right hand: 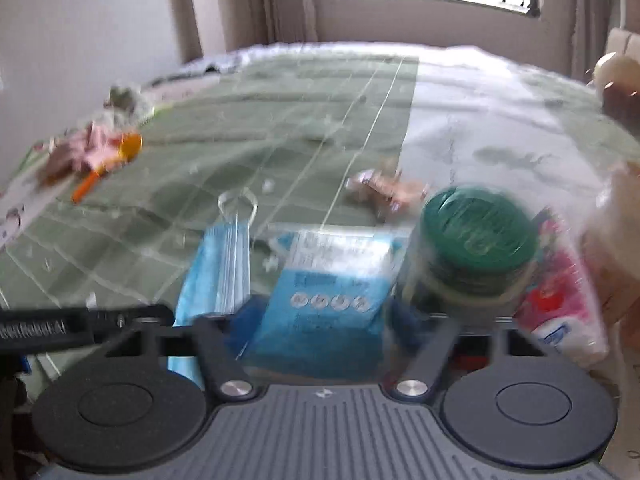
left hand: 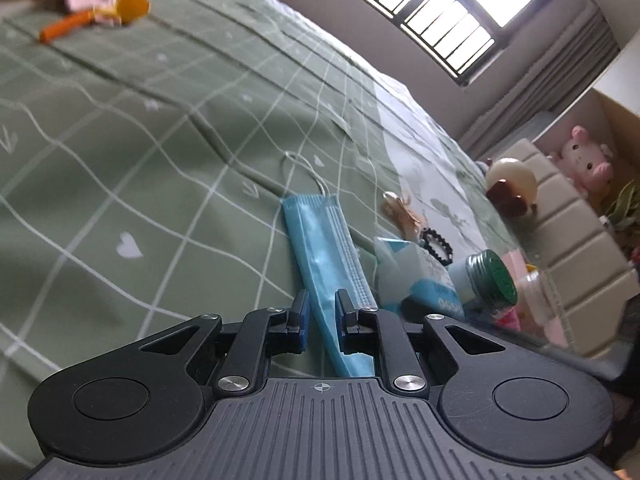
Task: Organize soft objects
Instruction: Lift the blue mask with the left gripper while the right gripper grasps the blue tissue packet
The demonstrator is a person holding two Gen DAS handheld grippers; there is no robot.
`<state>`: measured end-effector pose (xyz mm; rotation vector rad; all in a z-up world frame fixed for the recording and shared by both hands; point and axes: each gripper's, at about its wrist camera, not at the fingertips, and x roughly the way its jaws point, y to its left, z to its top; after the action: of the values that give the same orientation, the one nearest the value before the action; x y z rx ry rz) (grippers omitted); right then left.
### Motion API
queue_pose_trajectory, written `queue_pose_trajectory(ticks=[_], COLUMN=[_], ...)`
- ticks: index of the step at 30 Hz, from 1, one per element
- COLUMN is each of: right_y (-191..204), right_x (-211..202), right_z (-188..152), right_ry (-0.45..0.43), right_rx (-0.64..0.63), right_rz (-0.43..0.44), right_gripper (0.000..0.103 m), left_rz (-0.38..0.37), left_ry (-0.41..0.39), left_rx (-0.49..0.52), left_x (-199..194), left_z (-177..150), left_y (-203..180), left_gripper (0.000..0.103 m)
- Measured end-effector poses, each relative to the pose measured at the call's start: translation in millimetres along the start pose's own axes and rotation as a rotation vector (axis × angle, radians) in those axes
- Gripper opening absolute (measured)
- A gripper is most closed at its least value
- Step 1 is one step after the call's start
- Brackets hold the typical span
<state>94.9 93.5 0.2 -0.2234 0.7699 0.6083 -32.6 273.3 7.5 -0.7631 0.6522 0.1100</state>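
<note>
A folded blue face mask lies on the green checked bedsheet. My left gripper is open, its blue-padded fingers on either side of the mask's near end without clamping it. In the blurred right wrist view the mask lies left of a blue-and-white packet. My right gripper is open, its fingers astride that packet. The left gripper's black body shows in the right wrist view at the left edge.
A green-lidded jar and a pink tissue pack sit right of the packet. A black hair tie and small doll lie beyond. Pink cloth and orange toys lie far left. Padded headboard with plush toys stands right.
</note>
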Motion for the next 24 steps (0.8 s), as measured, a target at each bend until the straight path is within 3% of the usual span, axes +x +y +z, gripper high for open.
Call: queue_pose_trajectory(ticks=[6,15,20,24], right_y=[-2,-14,-22,-19], right_x=[-12,-30,-54,-52], right_z=[-18,-31,-34,-39], right_ry=[-0.014,-0.052,-0.091,-0.071], right_rx=[-0.027,-0.031,-0.065,-0.125], right_rz=[0.082,0.081,0.071,0.069], right_gripper=[0.055,0.053,0.052,0.052], left_rz=[-0.076,-0.097,-0.095,-0.018], left_ry=[0.069,0.121,0.193,0.236], left_rx=[-0.024,0.054,0.197,0.484], left_x=[30,65,70,52], left_z=[6,19,21,11], left_y=[5,-17,-39,-66], left_gripper=[0.016,0.013,0.012,0.012])
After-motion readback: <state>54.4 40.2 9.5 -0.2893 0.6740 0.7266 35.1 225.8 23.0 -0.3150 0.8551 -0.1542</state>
